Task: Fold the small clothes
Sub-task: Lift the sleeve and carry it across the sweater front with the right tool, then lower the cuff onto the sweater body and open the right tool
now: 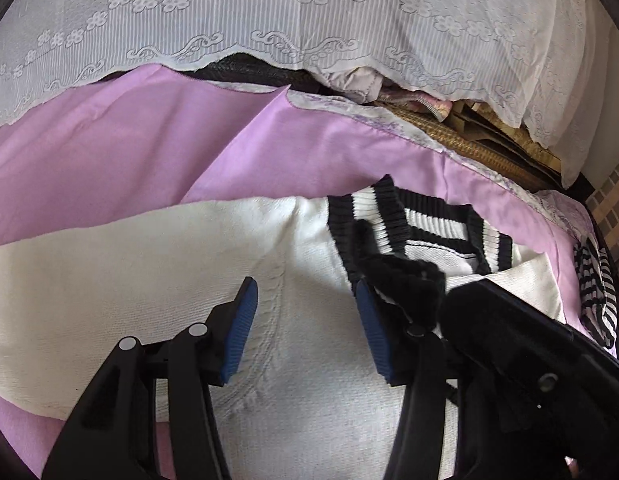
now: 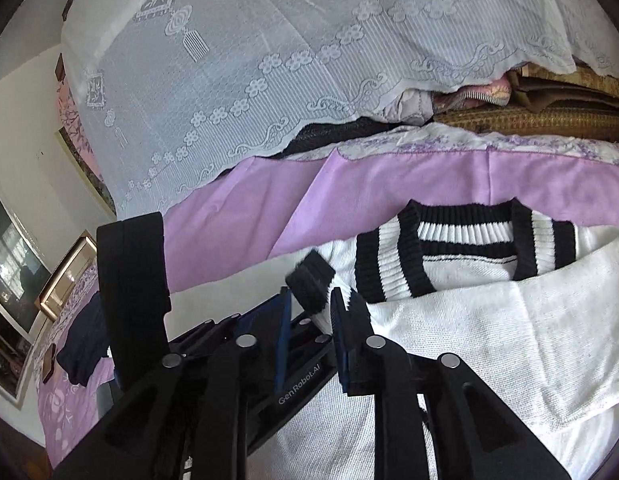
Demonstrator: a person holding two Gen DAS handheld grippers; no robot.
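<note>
The white sweater (image 1: 157,280) lies flat on the purple bed sheet (image 1: 129,148), spread out so it can be folded. The left tool (image 1: 305,320) hangs tilted down over it, blue pads apart, holding nothing. The right tool (image 2: 309,320) also tilts down; its pads stand a little apart around the sleeve's black cuff (image 2: 311,280), likely letting go.

Both the left gripper (image 1: 305,332) and right gripper (image 2: 309,344) are black with ribbed blue pads and silver pins.
</note>
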